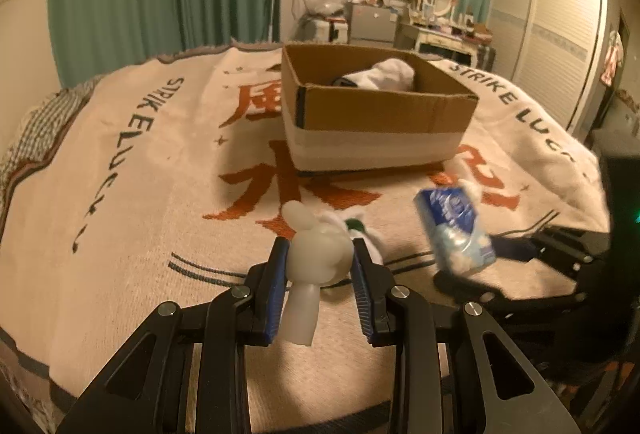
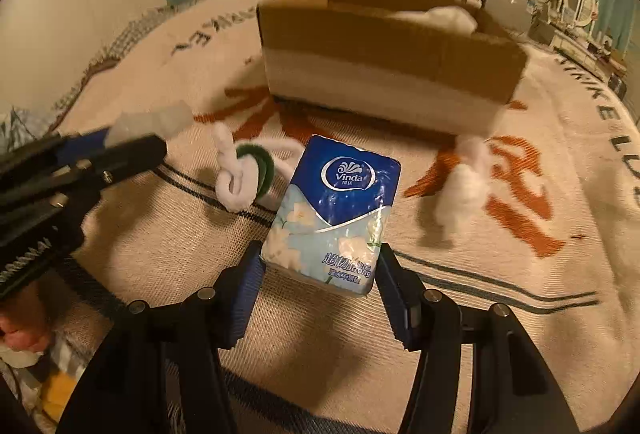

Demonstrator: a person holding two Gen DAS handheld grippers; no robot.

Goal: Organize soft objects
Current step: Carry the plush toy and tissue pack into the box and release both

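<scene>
Cardboard box (image 1: pixel 380 114) behind, we are clamping the left gripper (image 1: pixel 320 266) on a translucent toy (image 1: pixel 316 262) and the right gripper (image 2: pixel 320 266) on the tissue pack (image 2: pixel 332 210) before it.

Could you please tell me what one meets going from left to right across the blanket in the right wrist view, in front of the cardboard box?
The left gripper holding a translucent white toy → white and green plush piece → blue Vinda tissue pack between the right gripper's fingers → fluffy white plush.
</scene>
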